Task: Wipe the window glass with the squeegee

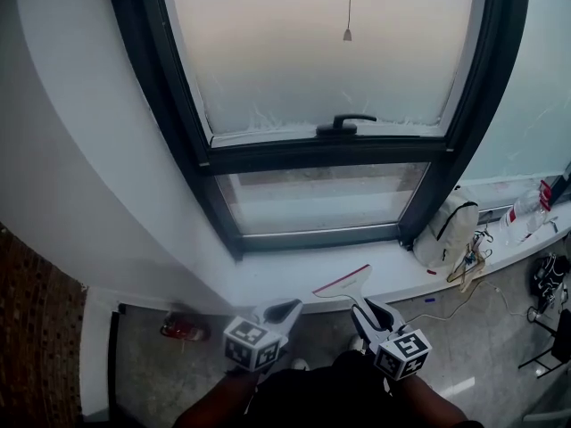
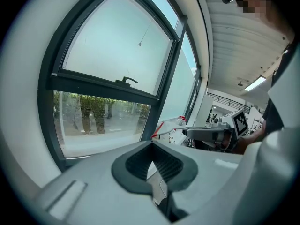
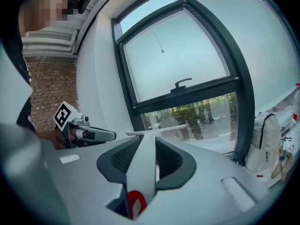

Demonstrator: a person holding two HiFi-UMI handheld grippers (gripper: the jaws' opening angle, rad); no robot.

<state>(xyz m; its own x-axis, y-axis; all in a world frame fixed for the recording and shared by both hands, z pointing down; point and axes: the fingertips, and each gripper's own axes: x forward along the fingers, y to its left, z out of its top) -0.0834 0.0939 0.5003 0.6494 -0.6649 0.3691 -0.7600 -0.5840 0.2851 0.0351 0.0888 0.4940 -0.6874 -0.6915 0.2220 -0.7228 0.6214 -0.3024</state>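
Observation:
A white squeegee (image 1: 343, 283) with a red-edged blade lies level just above the white sill (image 1: 268, 283), below the dark-framed window. Its handle (image 3: 142, 170) runs between the jaws of my right gripper (image 1: 362, 307), which is shut on it, and the blade (image 3: 157, 132) points at the lower clear pane (image 1: 321, 199). The upper pane (image 1: 321, 43) is frosted and has a black handle (image 1: 344, 124). My left gripper (image 1: 287, 309) hangs beside the right one, shut with nothing in it. In the left gripper view the pads (image 2: 140, 165) meet at their tips and the squeegee (image 2: 169, 125) shows to the right.
A white bag (image 1: 447, 230) leans on the sill at the frame's right post. A spray bottle (image 1: 526, 210), a wooden hanger (image 1: 471, 266) and cables lie further right. A cord pull (image 1: 347, 34) hangs before the upper pane. A red object (image 1: 183, 328) lies on the floor at lower left.

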